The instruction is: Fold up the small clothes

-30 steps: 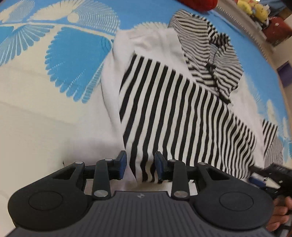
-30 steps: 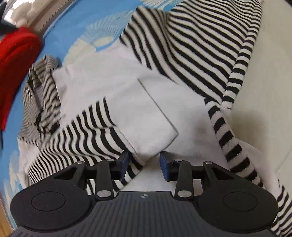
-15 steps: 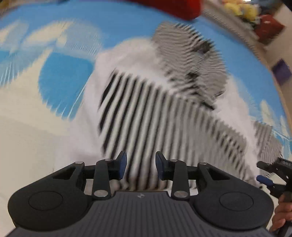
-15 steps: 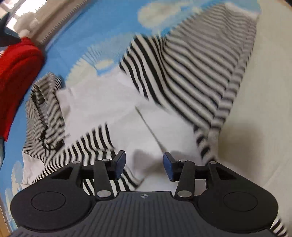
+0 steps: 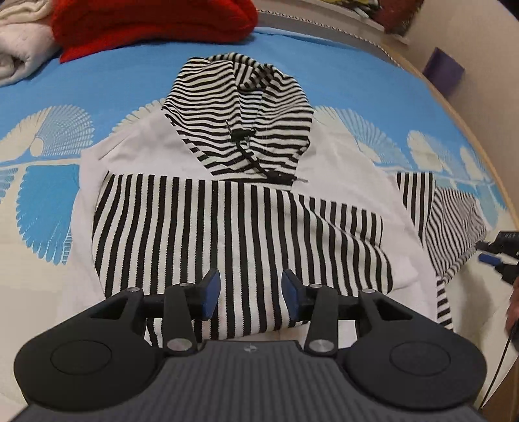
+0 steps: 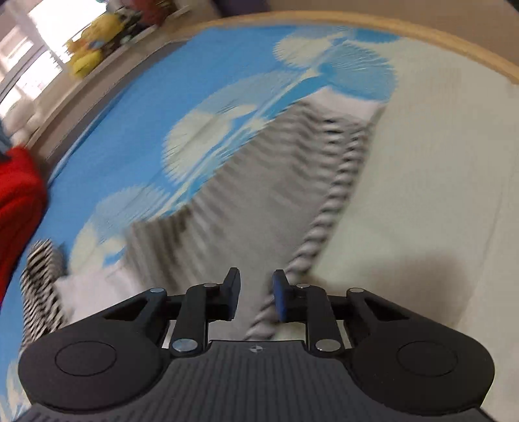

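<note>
On the blue and cream bedspread [image 5: 292,65] the striped hoodie [image 5: 227,227] lies flat in front of you, its hood [image 5: 240,110] spread at the far end and one striped sleeve folded across the white body. Your left gripper [image 5: 251,292] hangs above the near hem with its jaws apart; they have just been opening, and nothing sits between them, the cloth lying below. At that view's right edge you can see the tip of the other tool beside the outer sleeve [image 5: 454,227]. Your right gripper [image 6: 256,298] points down over that blurred striped sleeve [image 6: 266,181], near its ribbed edge. Its jaws have just been closing and now stand narrow with a gap, but whether they pinch the cloth you cannot tell through the blur. A red garment [image 5: 146,22] lies beyond the hood.
</note>
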